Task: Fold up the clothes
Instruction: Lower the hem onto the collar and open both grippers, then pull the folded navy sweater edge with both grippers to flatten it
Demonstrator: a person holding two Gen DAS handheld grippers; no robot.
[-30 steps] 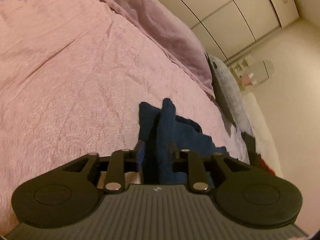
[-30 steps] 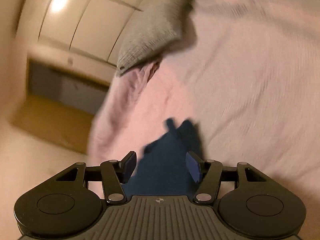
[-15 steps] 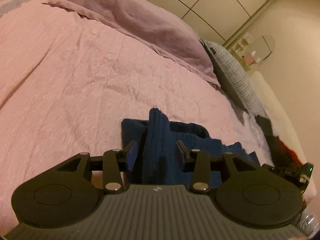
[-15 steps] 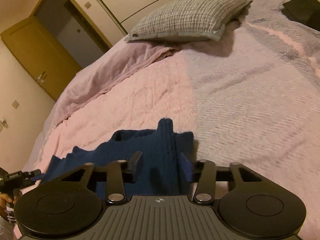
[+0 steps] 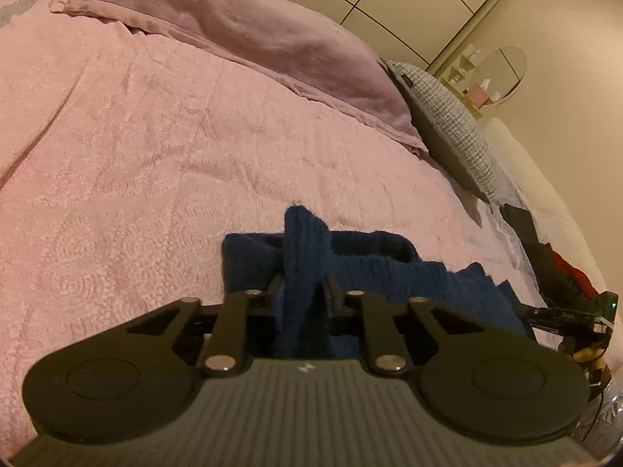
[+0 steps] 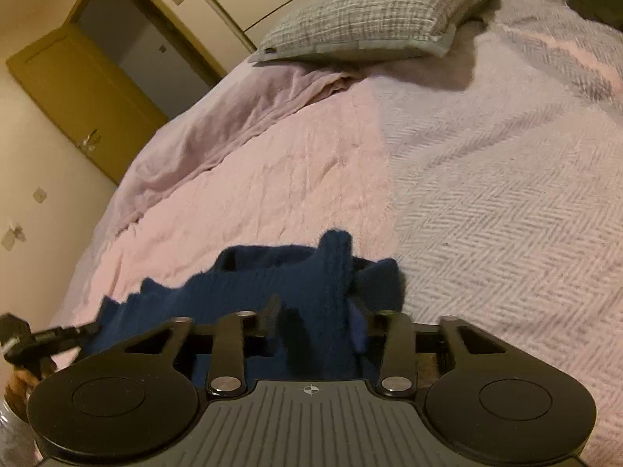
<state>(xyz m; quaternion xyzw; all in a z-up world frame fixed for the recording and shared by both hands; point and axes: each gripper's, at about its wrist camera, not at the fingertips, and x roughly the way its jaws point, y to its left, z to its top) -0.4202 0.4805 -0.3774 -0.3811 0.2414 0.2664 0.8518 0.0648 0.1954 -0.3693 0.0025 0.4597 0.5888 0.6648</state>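
Note:
A dark blue knitted garment lies stretched across the pink bedspread, held at two ends. My left gripper is shut on a bunched fold of it at one end. My right gripper is shut on a bunched fold of the garment at the other end. Each gripper shows small at the edge of the other's view: the right one at the left wrist view's right edge, the left one at the right wrist view's left edge.
A mauve duvet is bunched at the head of the bed. A grey checked pillow lies beyond it. Dark and red clothes lie at the bed's far side. A yellow door stands open by the wall.
Both grippers have lowered and levelled out over the bed and have shut tighter on the blue garment, which now lies spread between them on the bedspread.

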